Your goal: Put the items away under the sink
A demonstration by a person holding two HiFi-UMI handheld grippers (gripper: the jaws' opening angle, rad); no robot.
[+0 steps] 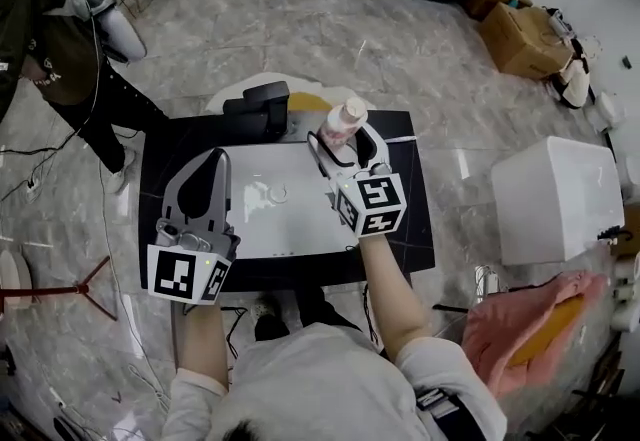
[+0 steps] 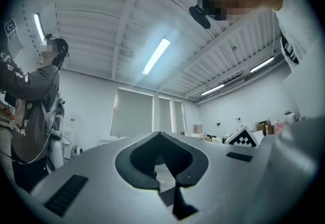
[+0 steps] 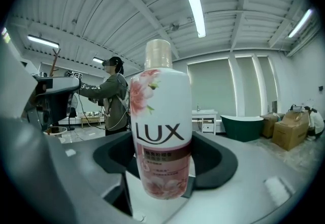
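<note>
right gripper (image 1: 345, 141): jaws clamped on a pink-and-white soap bottle (image 3: 161, 131), over the far edge of the white sink (image 1: 262, 229). left gripper (image 1: 220, 157): jaws pressed together, holding nothing.

Left gripper (image 2: 174, 184) — jaws together (nothing between) — person (image 2: 33, 111) stands left.

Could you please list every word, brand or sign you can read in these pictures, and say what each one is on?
"LUX": large dark letters on the front of the pink-and-white bottle.
Small print on its dark band: too small to read.
Left cube, right cube: black-and-white square markers, no letters.
White print on the bystander's dark sleeve: too blurred to read.
</note>
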